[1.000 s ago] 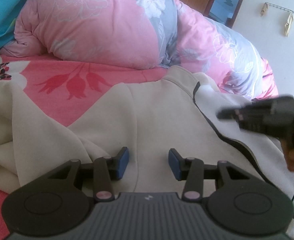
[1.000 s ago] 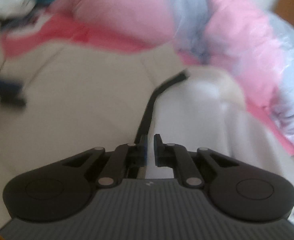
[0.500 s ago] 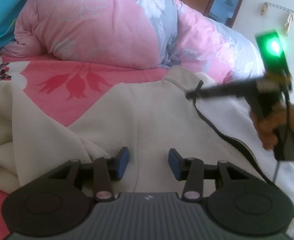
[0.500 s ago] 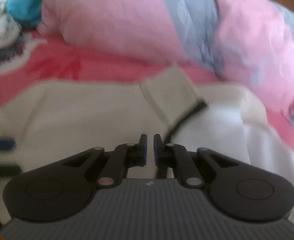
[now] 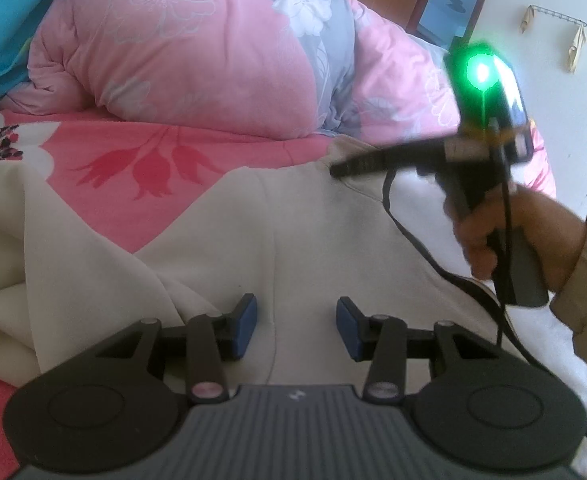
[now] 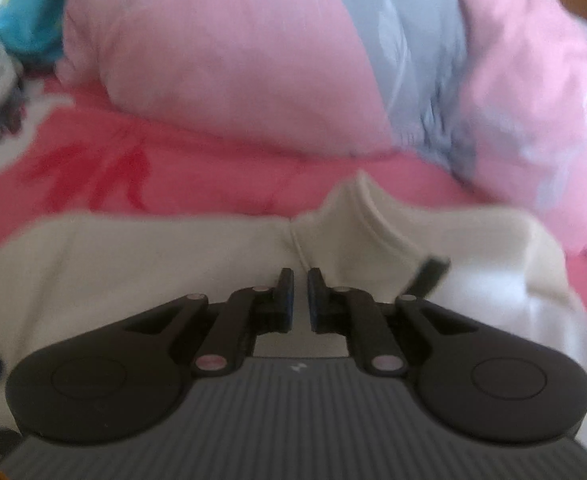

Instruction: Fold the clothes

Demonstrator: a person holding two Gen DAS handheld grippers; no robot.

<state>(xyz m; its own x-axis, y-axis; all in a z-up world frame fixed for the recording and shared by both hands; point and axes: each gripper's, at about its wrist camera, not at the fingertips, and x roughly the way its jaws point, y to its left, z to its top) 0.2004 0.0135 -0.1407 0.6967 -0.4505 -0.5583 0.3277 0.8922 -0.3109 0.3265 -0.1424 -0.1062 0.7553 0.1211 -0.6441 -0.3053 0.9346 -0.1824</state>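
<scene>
- While spread flat on bed (image 5: 181, 184): cream sweatshirt (image 5: 293, 240), collar toward pink quilt (image 5: 197, 60).
- Left hand-held gripper (image 5: 296, 322): parted, empty, above sweatshirt.
- Right hand-held gripper (image 6: 298, 300): nearly closed, empty, near collar.

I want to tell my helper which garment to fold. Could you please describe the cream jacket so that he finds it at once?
Look at the bed with the pink tulip sheet and the puffy pink quilt heaped at the back. In front of the quilt the cream jacket lies spread flat. It is the only plain cream cloth there, and a dark zipper runs down it.
</scene>
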